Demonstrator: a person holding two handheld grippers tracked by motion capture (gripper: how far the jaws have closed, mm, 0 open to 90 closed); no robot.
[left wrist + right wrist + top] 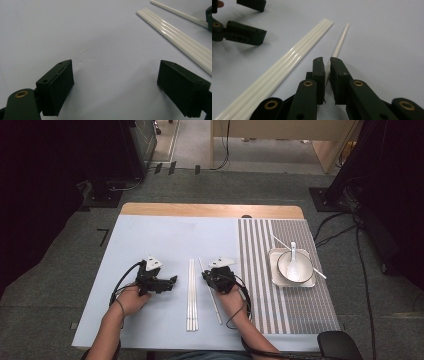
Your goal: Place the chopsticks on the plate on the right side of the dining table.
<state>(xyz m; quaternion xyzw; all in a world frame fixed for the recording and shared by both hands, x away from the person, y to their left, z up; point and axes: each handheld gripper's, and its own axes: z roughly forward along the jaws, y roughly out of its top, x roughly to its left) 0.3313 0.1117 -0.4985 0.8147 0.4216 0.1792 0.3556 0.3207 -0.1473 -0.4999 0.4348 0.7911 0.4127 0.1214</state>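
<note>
Right gripper (pixel 327 75) fingers (pixel 319 75) pinching chopstick (pixel 340 40)

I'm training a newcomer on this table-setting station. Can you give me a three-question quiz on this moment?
1. True or false: the left tool stands open over bare table.
2. What is the right tool shut on? A) the spoon B) a single chopstick C) the bowl
3. How many chopsticks lie bundled side by side between the two tools?

Key: 1 true. 2 B, the single chopstick. 3 Three, the bundle of chopsticks.
</note>
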